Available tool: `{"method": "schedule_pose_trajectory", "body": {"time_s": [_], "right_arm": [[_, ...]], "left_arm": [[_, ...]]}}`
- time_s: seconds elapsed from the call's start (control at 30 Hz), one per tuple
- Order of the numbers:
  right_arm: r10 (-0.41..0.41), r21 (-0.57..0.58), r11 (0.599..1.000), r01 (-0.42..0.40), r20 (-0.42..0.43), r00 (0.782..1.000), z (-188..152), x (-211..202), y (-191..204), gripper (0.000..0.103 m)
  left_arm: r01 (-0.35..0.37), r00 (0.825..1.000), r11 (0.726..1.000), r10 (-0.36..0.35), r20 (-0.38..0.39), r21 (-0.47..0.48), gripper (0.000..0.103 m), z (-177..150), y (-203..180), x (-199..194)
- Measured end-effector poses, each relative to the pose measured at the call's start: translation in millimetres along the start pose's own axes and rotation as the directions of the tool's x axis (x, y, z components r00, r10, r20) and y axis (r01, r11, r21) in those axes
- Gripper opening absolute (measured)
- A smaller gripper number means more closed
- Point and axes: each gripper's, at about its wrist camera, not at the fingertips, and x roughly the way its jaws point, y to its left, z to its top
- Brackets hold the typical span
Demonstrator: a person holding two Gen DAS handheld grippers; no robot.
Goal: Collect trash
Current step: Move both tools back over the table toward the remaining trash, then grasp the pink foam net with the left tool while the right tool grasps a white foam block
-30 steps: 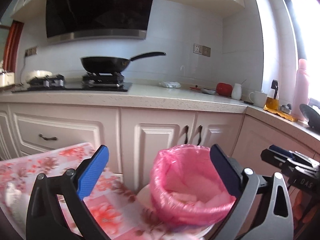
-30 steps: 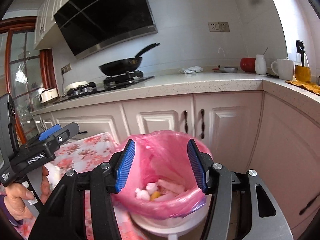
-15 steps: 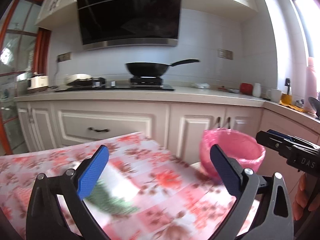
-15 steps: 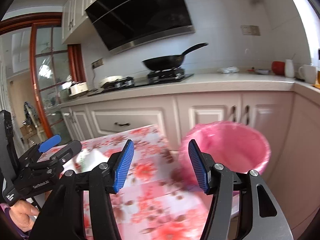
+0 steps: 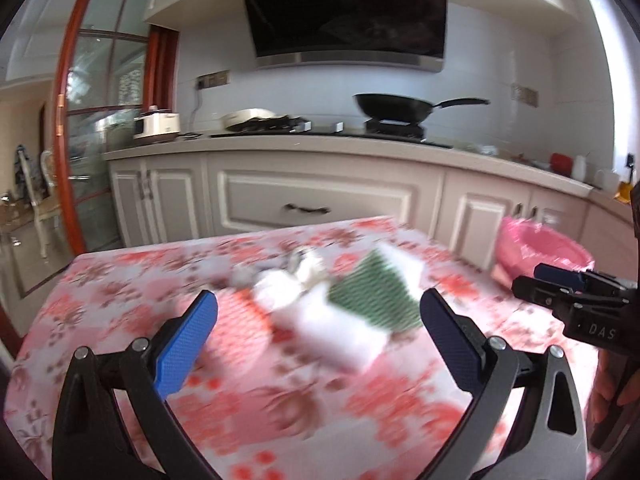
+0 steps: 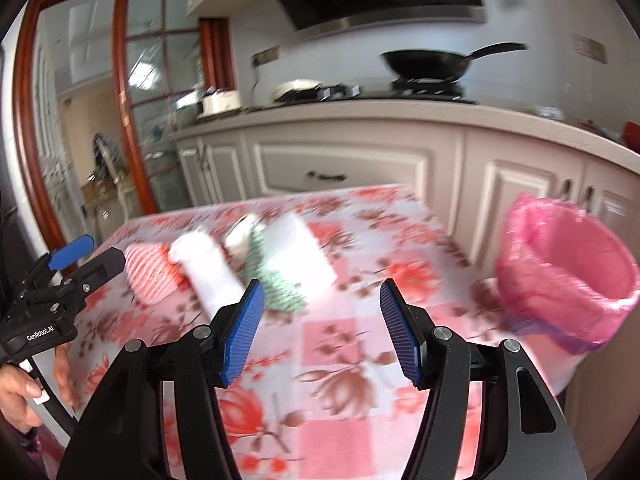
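Two tongs, left apart and empty, right empty and opening, aimed mid-frame at blurred paper wrappers on floral-clothed table; pink-lined bin right.

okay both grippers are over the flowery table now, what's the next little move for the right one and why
Probably ease the right gripper forward to the green-and-white wrapper just ahead. Its jaws are opening with nothing between them, the wrapper lies nearest on the table, and the pink-lined bin waits to its right.

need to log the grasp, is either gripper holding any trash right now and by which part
Nothing is held: the left gripper is open and empty, and the right gripper is opening with nothing between its jaws.
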Motion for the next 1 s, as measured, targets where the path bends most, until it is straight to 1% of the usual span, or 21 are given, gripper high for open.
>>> {"method": "schedule_pose_trajectory", "body": {"time_s": [0.23,0.4,0.57,0.7,0.83,0.93,1.0], "right_arm": [[0.070,-0.069,0.995,-0.077,-0.101,0.992,-7.2,49.2,32.6,0.058],[0.120,-0.129,0.982,-0.140,-0.155,0.981,-4.5,83.6,58.8,0.058],[0.168,-0.171,0.964,-0.206,-0.214,0.962,1.3,118.9,80.2,0.058],[0.183,-0.199,0.950,-0.239,-0.264,0.947,5.4,145.6,93.6,0.059],[0.159,-0.233,0.945,-0.229,-0.285,0.945,11.8,161.4,97.0,0.059],[0.162,-0.221,0.944,-0.246,-0.338,0.927,11.7,172.3,92.0,0.060],[0.146,-0.234,0.944,-0.233,-0.337,0.930,10.4,171.2,90.9,0.061]], "left_arm": [[-0.102,0.994,0.995,0.102,-0.035,0.002,0.098,-16.6,29.5,6.9],[-0.152,0.987,0.988,0.150,-0.061,-0.035,0.098,-22.9,53.3,15.8],[-0.189,0.980,0.979,0.183,-0.083,-0.077,0.098,-25.5,72.9,21.0],[-0.216,0.973,0.971,0.206,-0.103,-0.105,0.098,-28.6,87.2,24.1],[-0.231,0.969,0.965,0.217,-0.121,-0.122,0.098,-28.7,97.7,28.0],[-0.232,0.968,0.963,0.214,-0.132,-0.138,0.098,-27.5,102.0,32.8],[-0.224,0.969,0.964,0.205,-0.139,-0.144,0.098,-26.1,102.6,36.6]]}}
